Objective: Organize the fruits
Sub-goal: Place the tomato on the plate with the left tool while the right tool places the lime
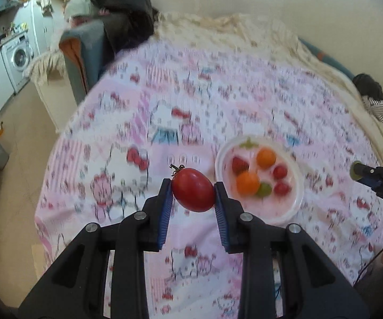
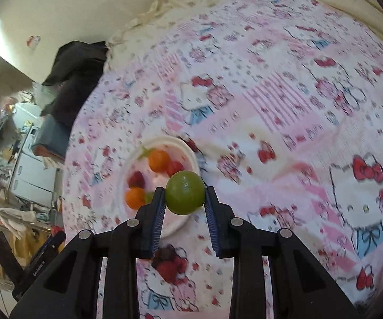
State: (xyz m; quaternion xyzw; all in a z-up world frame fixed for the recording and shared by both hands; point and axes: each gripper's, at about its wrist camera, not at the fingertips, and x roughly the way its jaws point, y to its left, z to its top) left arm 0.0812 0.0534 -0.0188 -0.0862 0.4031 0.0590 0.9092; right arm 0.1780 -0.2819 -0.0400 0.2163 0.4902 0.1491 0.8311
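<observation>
Fruit, two pieces held aloft over a bed spread with a pink cartoon-cat quilt [image 1: 218,93]: the left gripper [image 1: 193,190] pinches a red, stemmed tomato [image 1: 193,192] between its blue-padded jaws, and the right gripper [image 2: 185,193] pinches a round green lime [image 2: 185,192] the same way. White bowl [image 1: 296,207] resting on the quilt below and beyond both, holding two orange fruits [image 1: 248,183], a strawberry [image 1: 240,164], small red tomatoes [image 1: 280,172] and a green piece. Background, blurred: a washing machine [image 1: 18,57] and dark clothing [image 1: 127,24] heaped at the bed's far edge.
</observation>
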